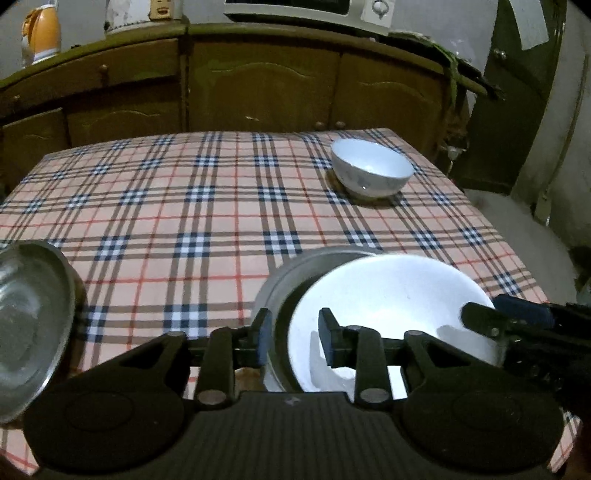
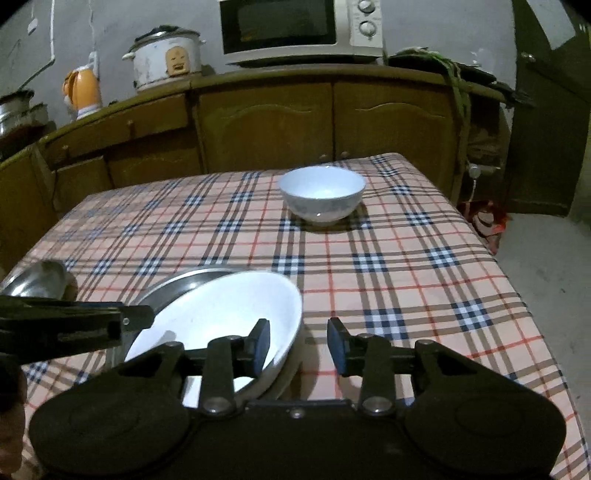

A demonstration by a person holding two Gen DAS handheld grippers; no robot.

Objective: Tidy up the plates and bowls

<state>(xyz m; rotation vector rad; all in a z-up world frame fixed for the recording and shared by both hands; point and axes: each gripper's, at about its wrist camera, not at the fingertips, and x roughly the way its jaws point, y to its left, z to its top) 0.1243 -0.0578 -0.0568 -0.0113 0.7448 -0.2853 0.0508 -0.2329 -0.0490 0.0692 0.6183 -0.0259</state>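
Note:
A white plate (image 1: 388, 295) (image 2: 221, 314) lies in a steel plate (image 1: 295, 269) (image 2: 184, 282) at the near edge of the checked table (image 1: 184, 221). My left gripper (image 1: 295, 332) is open and straddles both plates' left rims; its outer pad is against the steel rim and its inner pad stands clear of the white one. My right gripper (image 2: 299, 343) is open across the white plate's right rim, with a gap at the outer pad. Its fingers (image 1: 487, 319) show at the right in the left wrist view. A white patterned bowl (image 1: 371, 173) (image 2: 321, 194) stands at the far right.
A steel bowl (image 1: 33, 325) (image 2: 40, 280) sits at the near left of the table. Wooden cabinets (image 2: 266, 125) run behind, bearing a microwave (image 2: 295, 29), a rice cooker (image 2: 166, 59) and an orange kettle (image 2: 83, 88). The table's right edge (image 2: 491, 258) drops to the bare floor.

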